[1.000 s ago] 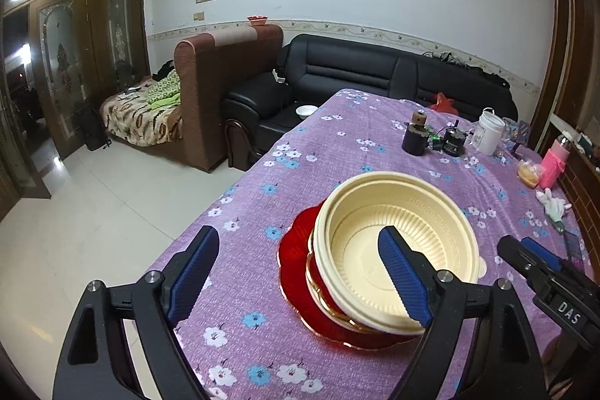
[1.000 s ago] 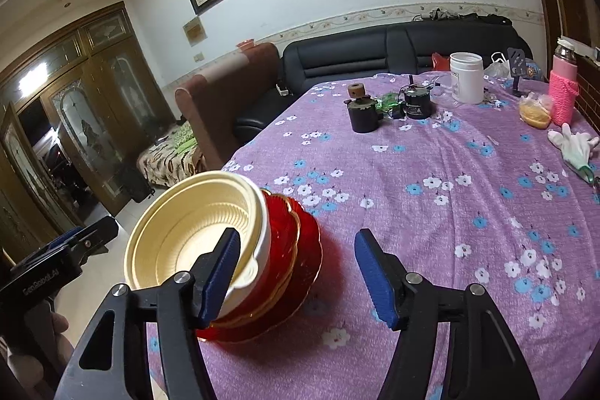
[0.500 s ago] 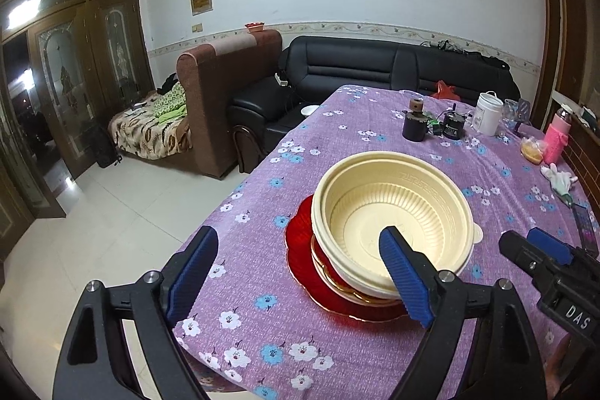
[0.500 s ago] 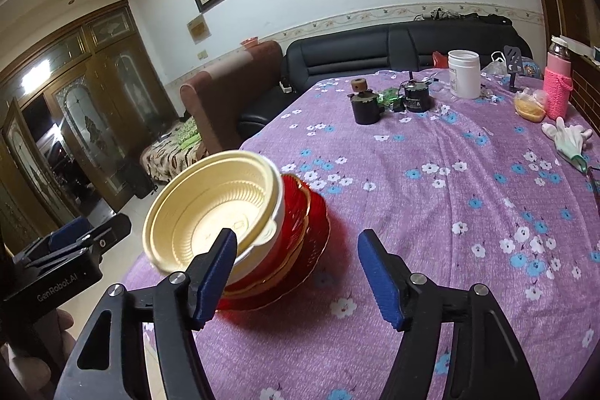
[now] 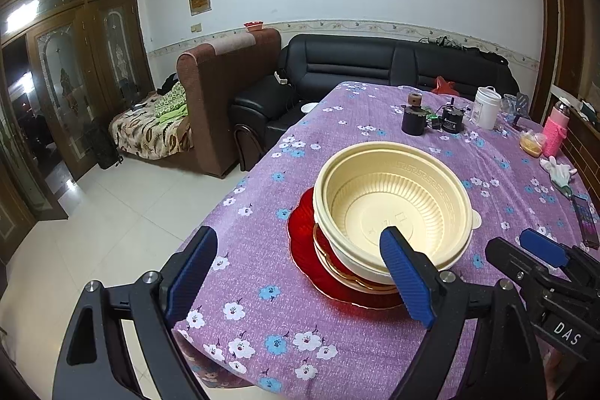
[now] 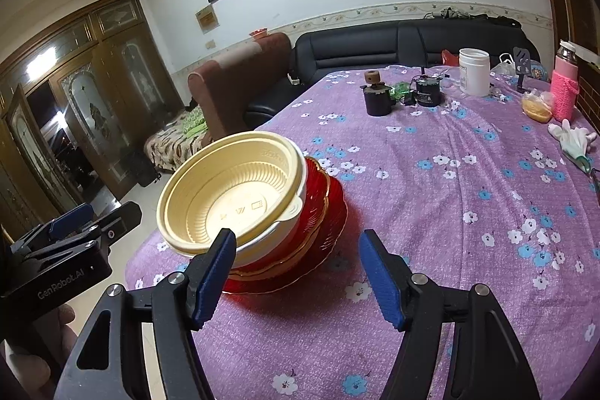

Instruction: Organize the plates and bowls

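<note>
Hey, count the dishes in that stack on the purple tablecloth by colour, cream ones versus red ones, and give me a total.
Cream bowls: 2, nested
Red plates: 2, under the bowls, as far as the rims show
Total: 4

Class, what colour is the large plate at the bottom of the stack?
Red plate, seen best in the right wrist view.

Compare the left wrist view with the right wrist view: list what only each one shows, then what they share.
Only the left wrist view: a dark remote at the table's right edge.

Only the right wrist view: a hand holding the left tongs, and the ceiling.

Both: cream bowls stacked on red plates, white jar, pink bottle, white glove, black sofa.
</note>
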The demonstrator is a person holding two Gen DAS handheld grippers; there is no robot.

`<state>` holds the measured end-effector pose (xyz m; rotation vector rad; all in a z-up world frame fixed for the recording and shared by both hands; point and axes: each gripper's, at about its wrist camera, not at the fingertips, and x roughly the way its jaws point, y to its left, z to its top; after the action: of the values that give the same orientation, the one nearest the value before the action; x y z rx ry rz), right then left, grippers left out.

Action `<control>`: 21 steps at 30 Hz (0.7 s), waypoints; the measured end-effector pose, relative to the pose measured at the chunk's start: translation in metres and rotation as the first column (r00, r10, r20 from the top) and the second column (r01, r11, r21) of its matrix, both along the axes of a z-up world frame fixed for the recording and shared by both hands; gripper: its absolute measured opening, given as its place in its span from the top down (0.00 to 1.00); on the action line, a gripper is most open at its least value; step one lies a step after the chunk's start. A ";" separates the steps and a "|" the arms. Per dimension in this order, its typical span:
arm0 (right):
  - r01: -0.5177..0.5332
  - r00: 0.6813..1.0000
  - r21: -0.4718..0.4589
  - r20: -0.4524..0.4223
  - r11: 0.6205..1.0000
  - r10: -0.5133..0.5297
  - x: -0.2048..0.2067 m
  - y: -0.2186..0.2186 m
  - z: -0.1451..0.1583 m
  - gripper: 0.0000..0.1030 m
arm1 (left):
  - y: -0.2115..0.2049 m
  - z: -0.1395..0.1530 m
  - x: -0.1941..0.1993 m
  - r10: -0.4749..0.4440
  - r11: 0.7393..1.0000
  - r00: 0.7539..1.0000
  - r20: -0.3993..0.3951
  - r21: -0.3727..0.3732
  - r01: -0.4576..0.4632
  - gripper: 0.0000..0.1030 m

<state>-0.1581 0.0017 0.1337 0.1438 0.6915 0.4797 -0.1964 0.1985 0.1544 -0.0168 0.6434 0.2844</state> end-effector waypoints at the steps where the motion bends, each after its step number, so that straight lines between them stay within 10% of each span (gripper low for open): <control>1: -0.002 1.000 -0.001 -0.001 1.000 0.002 0.000 0.001 0.000 0.29 | 0.000 -0.001 -0.001 -0.001 1.000 1.000 -0.002 0.000 0.001 0.14; 21: -0.042 0.999 -0.032 -0.030 0.999 0.041 -0.003 0.021 -0.010 0.29 | 0.003 -0.013 0.005 -0.018 1.000 0.999 -0.047 -0.019 0.017 0.14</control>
<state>-0.1614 0.0224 0.1241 0.1059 0.7317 0.5066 -0.1912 0.2012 0.1416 -0.0222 0.6930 0.2626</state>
